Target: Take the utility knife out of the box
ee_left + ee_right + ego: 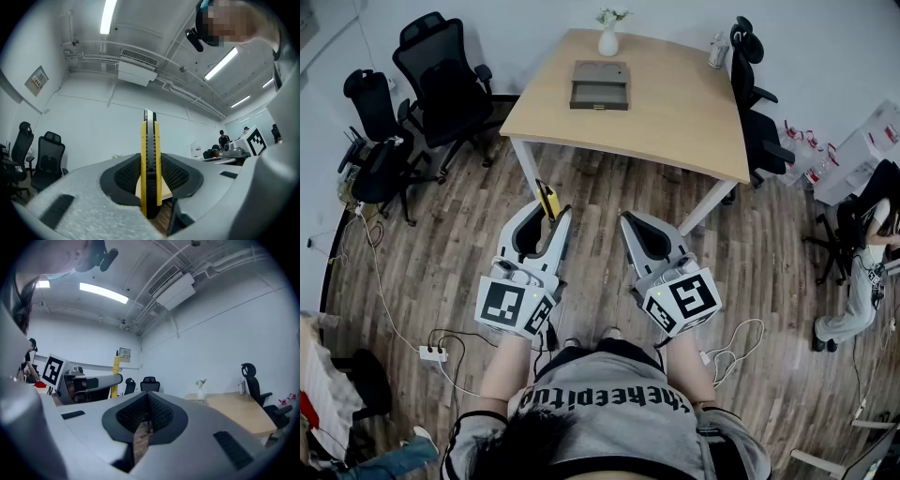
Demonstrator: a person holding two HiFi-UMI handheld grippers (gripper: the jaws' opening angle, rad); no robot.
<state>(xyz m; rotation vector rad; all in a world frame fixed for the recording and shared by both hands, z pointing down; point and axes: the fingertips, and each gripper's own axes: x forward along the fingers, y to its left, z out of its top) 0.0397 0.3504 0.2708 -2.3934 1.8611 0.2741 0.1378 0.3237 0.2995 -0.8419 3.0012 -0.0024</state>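
My left gripper (551, 219) is shut on a yellow and black utility knife (548, 199), which sticks out past the fingertips. In the left gripper view the knife (150, 150) stands upright on edge between the black pads (126, 176), well away from the table. The open grey box (600, 85) lies on the wooden table (684, 117), far ahead of both grippers. My right gripper (629, 221) hangs beside the left one over the floor, shut with nothing in it. From the right gripper view (147, 397) the knife (116, 365) shows at the left.
A white vase (608, 37) stands at the table's far edge behind the box. Black office chairs stand at the left (441, 80) and beside the table's right end (755, 103). A power strip (431, 353) and cables lie on the wooden floor. A person (862, 272) sits at the right.
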